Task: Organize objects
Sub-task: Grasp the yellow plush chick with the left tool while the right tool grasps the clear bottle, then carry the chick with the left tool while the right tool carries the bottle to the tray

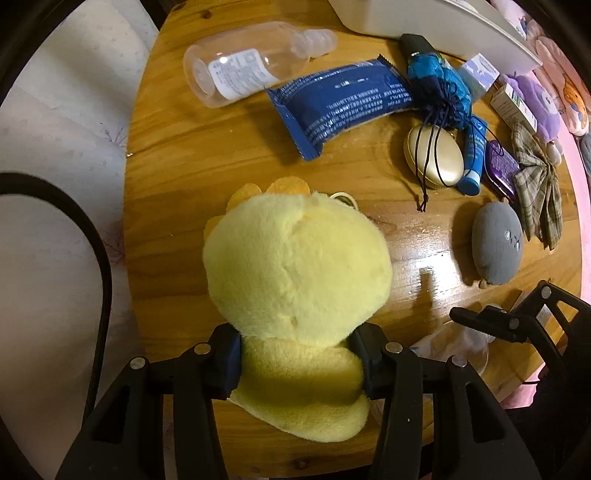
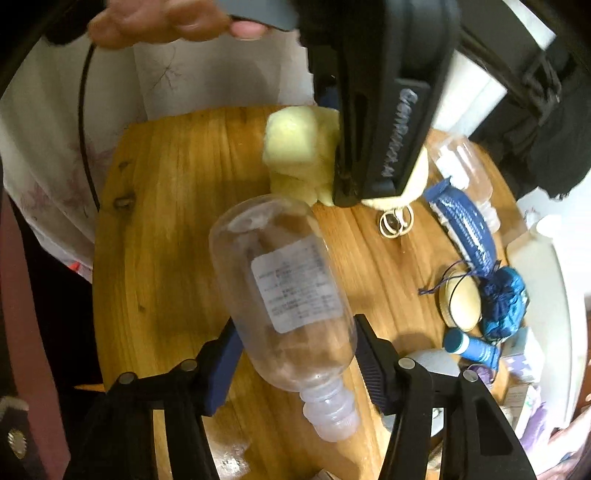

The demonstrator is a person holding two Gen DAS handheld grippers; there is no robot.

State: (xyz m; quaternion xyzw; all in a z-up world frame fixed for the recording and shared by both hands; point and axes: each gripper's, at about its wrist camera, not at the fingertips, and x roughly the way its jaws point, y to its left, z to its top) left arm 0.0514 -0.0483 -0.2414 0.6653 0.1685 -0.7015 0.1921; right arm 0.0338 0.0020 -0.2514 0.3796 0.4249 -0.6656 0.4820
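Observation:
My left gripper [image 1: 297, 354] is shut on a yellow plush duck [image 1: 295, 266], its pads pressing the neck below the round head. The duck rests on the round wooden table [image 1: 177, 166], facing away. In the right wrist view the duck [image 2: 295, 155] shows behind the left gripper's black housing [image 2: 376, 110]. My right gripper [image 2: 295, 354] is shut on a clear plastic bottle [image 2: 288, 295], held tilted above the table with its neck toward the camera. A second clear bottle [image 1: 255, 62] lies on its side at the far edge.
A blue snack packet [image 1: 340, 99], blue drawstring pouch [image 1: 439, 81], gold oval case [image 1: 436, 155], blue tube [image 1: 474, 162], purple tin [image 1: 502, 170], plaid bow [image 1: 539, 184] and grey plush [image 1: 496, 243] crowd the right side. A white bin [image 1: 424, 22] stands behind. A hand [image 2: 166, 22] holds the left gripper.

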